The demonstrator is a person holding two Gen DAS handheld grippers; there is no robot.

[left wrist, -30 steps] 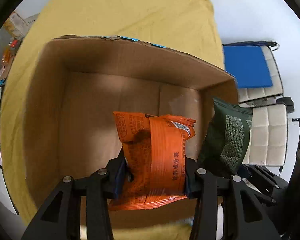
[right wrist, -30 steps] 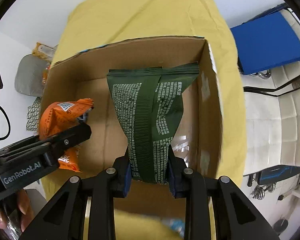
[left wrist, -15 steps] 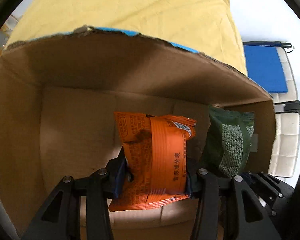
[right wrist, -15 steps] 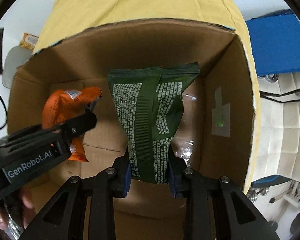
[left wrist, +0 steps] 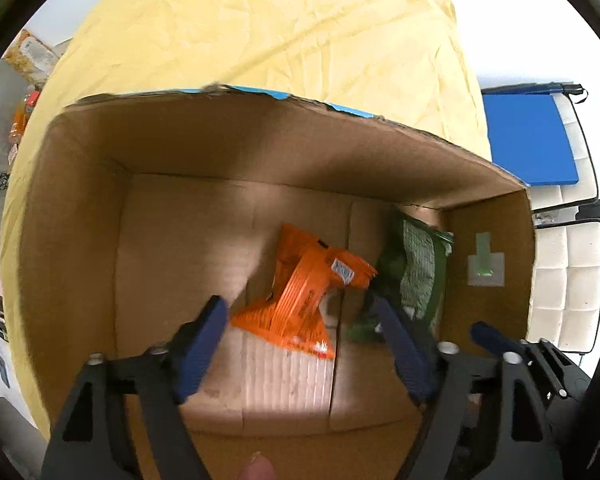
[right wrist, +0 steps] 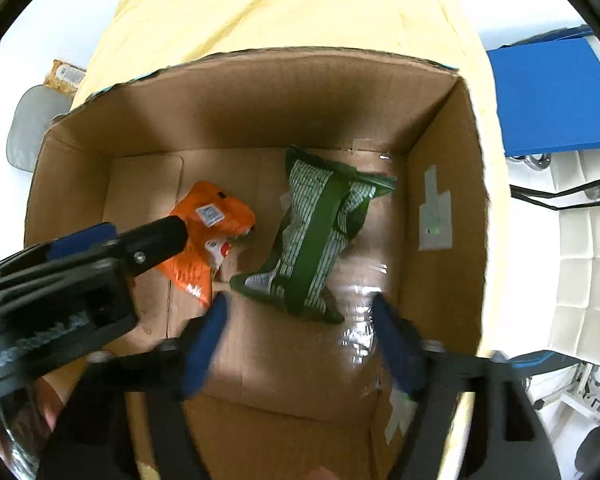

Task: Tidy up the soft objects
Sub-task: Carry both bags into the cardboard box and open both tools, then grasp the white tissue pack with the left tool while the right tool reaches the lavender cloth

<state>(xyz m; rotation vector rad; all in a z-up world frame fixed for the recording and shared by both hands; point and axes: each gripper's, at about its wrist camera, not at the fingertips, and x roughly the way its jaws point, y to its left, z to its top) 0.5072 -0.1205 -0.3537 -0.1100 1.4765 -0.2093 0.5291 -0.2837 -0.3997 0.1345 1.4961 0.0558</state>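
An orange snack packet [left wrist: 304, 296] lies on the floor of an open cardboard box [left wrist: 260, 148], with a dark green packet [left wrist: 416, 272] to its right near the box's right wall. My left gripper [left wrist: 300, 316] is open and empty just above the orange packet. In the right wrist view the green packet [right wrist: 320, 236] lies flat on the box floor and the orange packet [right wrist: 208, 232] lies to its left, partly hidden by the left gripper's finger. My right gripper [right wrist: 300, 312] is open and empty above the green packet's near end.
The box [right wrist: 444, 208] stands on a yellow cloth [left wrist: 280, 28]. A blue cushion [left wrist: 528, 140] on a white chair is to the right. Snack packets [left wrist: 28, 52] and a grey pad [right wrist: 32, 128] lie off the cloth on the left.
Both grippers have opened and let go of their packets, which dropped onto the box floor. Both grippers have pulled back a little.
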